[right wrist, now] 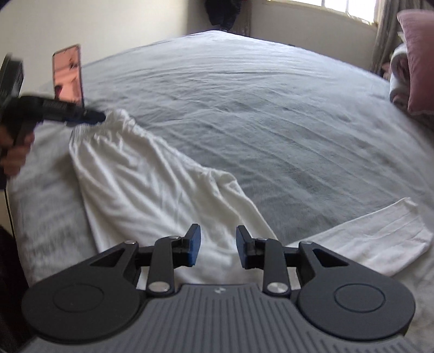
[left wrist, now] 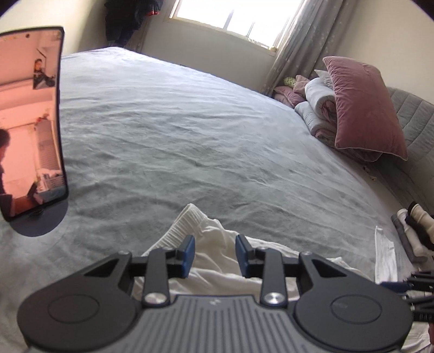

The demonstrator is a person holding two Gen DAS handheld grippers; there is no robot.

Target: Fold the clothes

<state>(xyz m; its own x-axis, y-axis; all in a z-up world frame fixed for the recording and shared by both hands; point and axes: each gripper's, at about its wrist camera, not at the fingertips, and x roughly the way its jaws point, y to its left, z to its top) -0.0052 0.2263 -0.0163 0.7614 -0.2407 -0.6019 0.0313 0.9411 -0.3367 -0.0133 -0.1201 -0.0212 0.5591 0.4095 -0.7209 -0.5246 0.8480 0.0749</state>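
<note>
Hovering over the near part of the white garment (right wrist: 152,173), the right hand-held gripper (right wrist: 218,248) has its blue pads spread apart with nothing pinched between them; the cloth lies below the gap. The left hand-held gripper (left wrist: 215,255) is likewise spread, its pads apart above the garment's ribbed waistband (left wrist: 179,230) and gripping nothing. In the right wrist view that left hand-held gripper shows blurred at the far left, its tip just beside the gathered waistband end, held by a hand (right wrist: 16,154). The garment lies on the grey bed (right wrist: 271,122), its long axis running diagonally from the waistband at far left toward the near centre, widening as it comes. A folded white cloth (right wrist: 379,239) lies near it on the right. A phone (left wrist: 29,122) stands upright on the bed to the left. Pink pillows (left wrist: 363,108) are stacked at the far right beneath the window (left wrist: 233,19).
</note>
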